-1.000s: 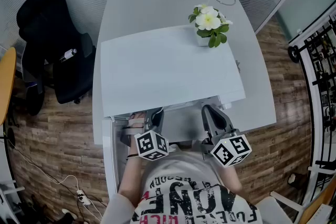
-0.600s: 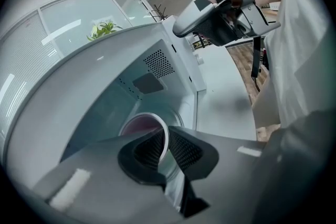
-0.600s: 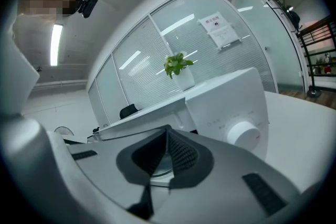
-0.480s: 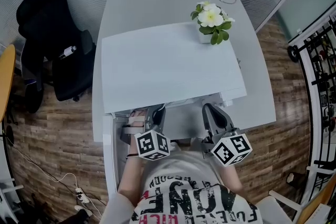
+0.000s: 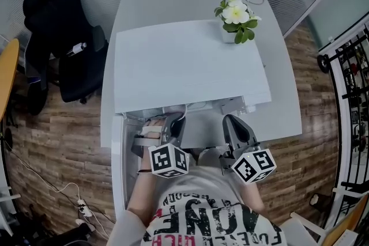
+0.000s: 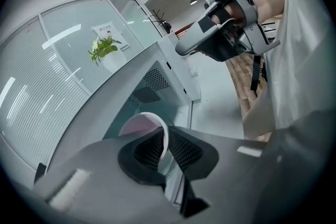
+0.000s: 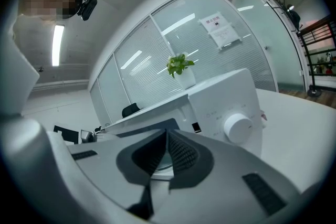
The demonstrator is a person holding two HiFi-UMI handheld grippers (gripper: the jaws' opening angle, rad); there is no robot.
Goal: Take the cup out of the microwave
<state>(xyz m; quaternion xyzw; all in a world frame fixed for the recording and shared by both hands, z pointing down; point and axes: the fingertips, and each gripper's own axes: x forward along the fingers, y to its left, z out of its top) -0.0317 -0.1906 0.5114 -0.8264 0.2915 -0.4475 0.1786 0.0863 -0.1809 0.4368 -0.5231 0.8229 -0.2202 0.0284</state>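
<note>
well, the left gripper [image 6: 167, 136] has its two ribbed pads clamped on the rim of the cup [image 6: 137, 126], one pad inside the mouth and one on the outer wall. the cup sits at the open front of the white microwave [image 5: 190, 66], towards its left side, with the cavity right behind it. i can't see whether its base is clear of the oven floor.

the right gripper [image 7: 166, 136] hangs in front of the control panel with its fingers pressed together on nothing, near the round dial [image 7: 237, 127].

the cup looks thin-walled and stiff, pale outside and pinkish within, and i'd guess it is light. a smooth wall like that is likely slick, and a pinch on one side of the rim leaves the body free to tip or swing. so the grip wants to stay firm and the cup level as it comes out. whether there is a handle, or anything inside, i can't tell. if it is ceramic, a knock on the door frame could chip it.
</note>
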